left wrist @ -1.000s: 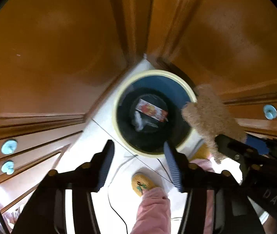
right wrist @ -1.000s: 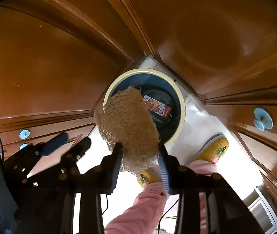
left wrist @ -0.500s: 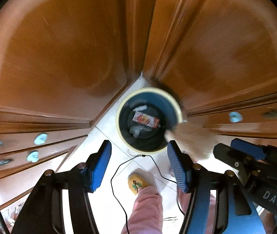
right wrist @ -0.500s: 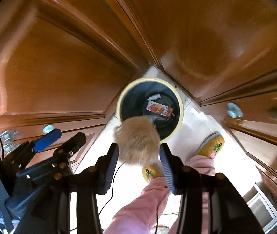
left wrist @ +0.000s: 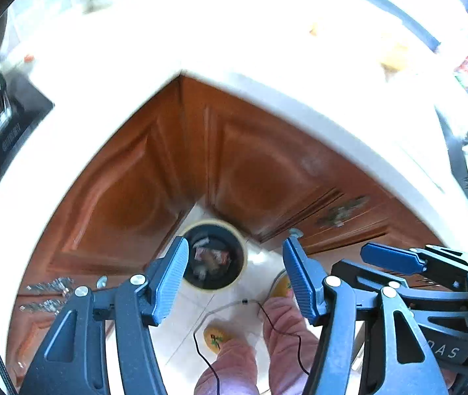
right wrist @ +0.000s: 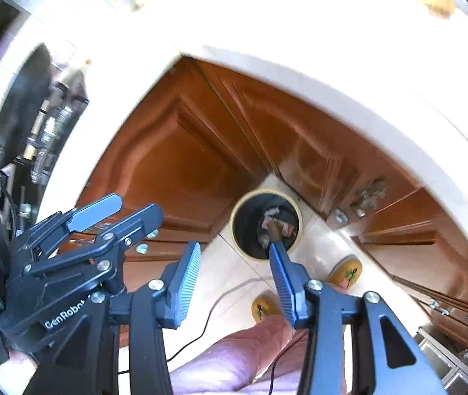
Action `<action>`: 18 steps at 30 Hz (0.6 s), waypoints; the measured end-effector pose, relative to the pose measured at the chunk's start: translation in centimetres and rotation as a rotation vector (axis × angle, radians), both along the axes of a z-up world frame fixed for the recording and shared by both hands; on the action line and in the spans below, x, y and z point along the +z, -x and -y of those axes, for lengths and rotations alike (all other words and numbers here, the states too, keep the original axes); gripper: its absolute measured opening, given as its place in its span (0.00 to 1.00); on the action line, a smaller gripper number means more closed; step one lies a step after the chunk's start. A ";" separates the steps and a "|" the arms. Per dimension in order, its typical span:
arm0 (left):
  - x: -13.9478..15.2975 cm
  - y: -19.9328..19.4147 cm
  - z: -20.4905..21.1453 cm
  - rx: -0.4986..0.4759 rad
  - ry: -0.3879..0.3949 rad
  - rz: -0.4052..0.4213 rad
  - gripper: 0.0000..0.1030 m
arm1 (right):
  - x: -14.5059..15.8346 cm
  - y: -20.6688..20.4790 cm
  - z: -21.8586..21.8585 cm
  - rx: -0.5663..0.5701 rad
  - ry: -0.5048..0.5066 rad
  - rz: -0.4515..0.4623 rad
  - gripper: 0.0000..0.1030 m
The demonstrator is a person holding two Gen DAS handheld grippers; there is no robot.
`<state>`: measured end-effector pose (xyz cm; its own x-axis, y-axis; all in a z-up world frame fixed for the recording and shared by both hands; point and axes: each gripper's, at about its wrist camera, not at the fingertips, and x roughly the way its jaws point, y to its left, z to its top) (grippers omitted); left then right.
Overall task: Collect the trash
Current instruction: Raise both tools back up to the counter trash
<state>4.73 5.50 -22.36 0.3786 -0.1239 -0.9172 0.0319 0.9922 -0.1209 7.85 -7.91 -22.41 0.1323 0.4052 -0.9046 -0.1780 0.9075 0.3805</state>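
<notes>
Both of your claws, left (left wrist: 235, 275) and right (right wrist: 234, 281), hang open and empty high above the yellow-rimmed trash bin (left wrist: 213, 254) with its wrappers on the floor; your next move, likely, is finding more rubbish on the white counter (left wrist: 266, 49).

Below my tools the bin (left wrist: 214, 256) sits in the floor corner with its mouth uncovered, so the way straight down into it is free. Wooden cupboard doors (left wrist: 128, 191) close it in on the left and far sides. The white desk (left wrist: 349, 112) edge juts out above them. Near me, my slippers (right wrist: 345, 271) and a loose cable (left wrist: 207, 355) crowd the floor tiles.
</notes>
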 end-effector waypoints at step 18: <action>16.7 -1.0 7.0 -0.172 0.130 0.291 0.76 | 16.5 -0.8 8.7 -0.163 0.069 0.364 0.45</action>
<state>5.77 -1.53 -5.67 0.5852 -0.3169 -0.7464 0.2484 0.9463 -0.2070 8.65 -16.58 -5.95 0.5070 0.2919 -0.8110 -0.1411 0.9563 0.2560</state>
